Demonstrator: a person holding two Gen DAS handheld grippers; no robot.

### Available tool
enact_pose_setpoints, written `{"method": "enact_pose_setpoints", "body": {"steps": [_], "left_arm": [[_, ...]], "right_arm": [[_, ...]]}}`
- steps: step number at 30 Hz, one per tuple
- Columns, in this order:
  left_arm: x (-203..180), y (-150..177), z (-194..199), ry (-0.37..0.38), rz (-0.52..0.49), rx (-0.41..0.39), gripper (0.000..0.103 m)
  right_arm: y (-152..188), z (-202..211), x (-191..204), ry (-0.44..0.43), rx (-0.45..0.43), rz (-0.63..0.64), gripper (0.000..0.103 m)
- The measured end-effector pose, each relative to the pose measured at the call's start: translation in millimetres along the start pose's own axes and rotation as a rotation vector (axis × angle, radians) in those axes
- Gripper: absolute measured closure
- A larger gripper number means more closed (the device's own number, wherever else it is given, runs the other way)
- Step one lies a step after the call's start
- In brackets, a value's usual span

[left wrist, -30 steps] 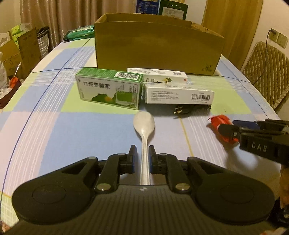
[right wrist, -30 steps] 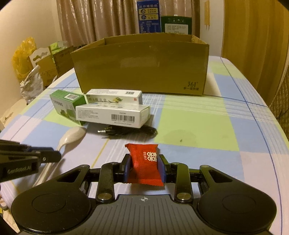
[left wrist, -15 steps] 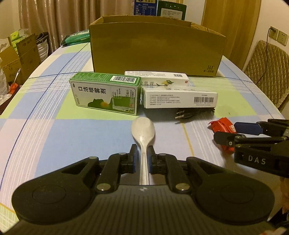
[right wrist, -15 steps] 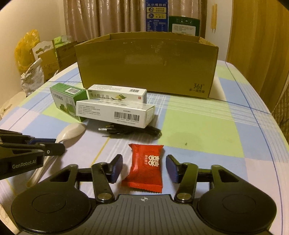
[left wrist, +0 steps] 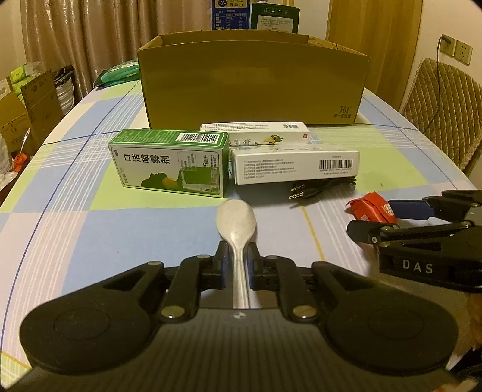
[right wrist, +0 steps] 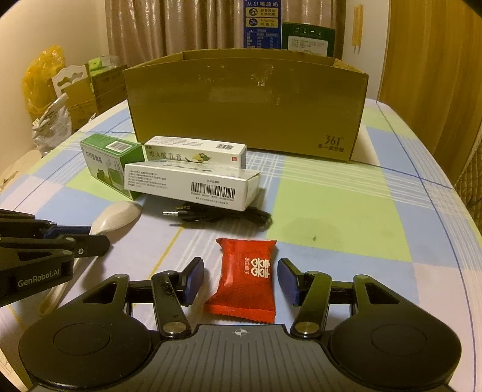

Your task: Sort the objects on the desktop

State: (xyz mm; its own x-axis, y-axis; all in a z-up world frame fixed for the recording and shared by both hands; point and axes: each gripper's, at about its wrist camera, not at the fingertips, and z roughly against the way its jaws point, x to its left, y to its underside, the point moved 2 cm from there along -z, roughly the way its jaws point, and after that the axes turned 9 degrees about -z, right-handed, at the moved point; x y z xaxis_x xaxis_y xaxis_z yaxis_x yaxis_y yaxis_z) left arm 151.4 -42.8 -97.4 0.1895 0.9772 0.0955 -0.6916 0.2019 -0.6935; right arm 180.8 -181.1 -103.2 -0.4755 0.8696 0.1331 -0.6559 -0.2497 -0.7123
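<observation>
In the left wrist view the left hand-held gripper [left wrist: 237, 262] is clenched on the handle of a pale spoon [left wrist: 236, 223], whose bowl lies on the desk [left wrist: 90, 235] at frame centre. Just above the bowl stands a green box [left wrist: 171, 162]; 2 white boxes [left wrist: 296, 165] lie to its right, with a black cable [left wrist: 319, 188] at their lower edge. A tall cardboard box [left wrist: 253, 81] fills the upper middle, closing off the far side.

In the right wrist view the right hand-held gripper [right wrist: 241, 282] is released; its jaws have just been opening, and a red packet [right wrist: 245, 280] lies flat on the desk between them, touching neither pad. The cable [right wrist: 223, 215] sits above the packet, the spoon [right wrist: 116, 218] at middle left.

The right half of that view is bare checked cloth in blue, green and pink. Curtains [right wrist: 180, 27] hang behind; a padded chair [left wrist: 442, 105] stands at the left view's right edge.
</observation>
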Motion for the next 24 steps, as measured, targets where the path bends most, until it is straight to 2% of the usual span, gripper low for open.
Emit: {"method": "enact_pose_setpoints", "body": {"steps": [3, 15, 16, 18, 24], "left_arm": [[0, -1, 0, -0.003, 0.003, 0.005, 0.098], [-5, 3, 8, 0.030, 0.001, 0.028, 0.099], [-6, 3, 8, 0.032, -0.001, 0.029, 0.099], [-6, 3, 9, 0.037, 0.006, 0.028, 0.099], [-7, 3, 13, 0.045, 0.004, 0.019, 0.099]], "right_arm": [[0, 0, 0, 0.001, -0.003, 0.001, 0.051], [0, 0, 0, 0.002, -0.001, -0.001, 0.052], [0, 0, 1, 0.004, -0.001, -0.001, 0.054], [0, 0, 2, 0.006, -0.003, 0.003, 0.072], [-1, 4, 4, 0.006, -0.004, -0.009, 0.077]]}}
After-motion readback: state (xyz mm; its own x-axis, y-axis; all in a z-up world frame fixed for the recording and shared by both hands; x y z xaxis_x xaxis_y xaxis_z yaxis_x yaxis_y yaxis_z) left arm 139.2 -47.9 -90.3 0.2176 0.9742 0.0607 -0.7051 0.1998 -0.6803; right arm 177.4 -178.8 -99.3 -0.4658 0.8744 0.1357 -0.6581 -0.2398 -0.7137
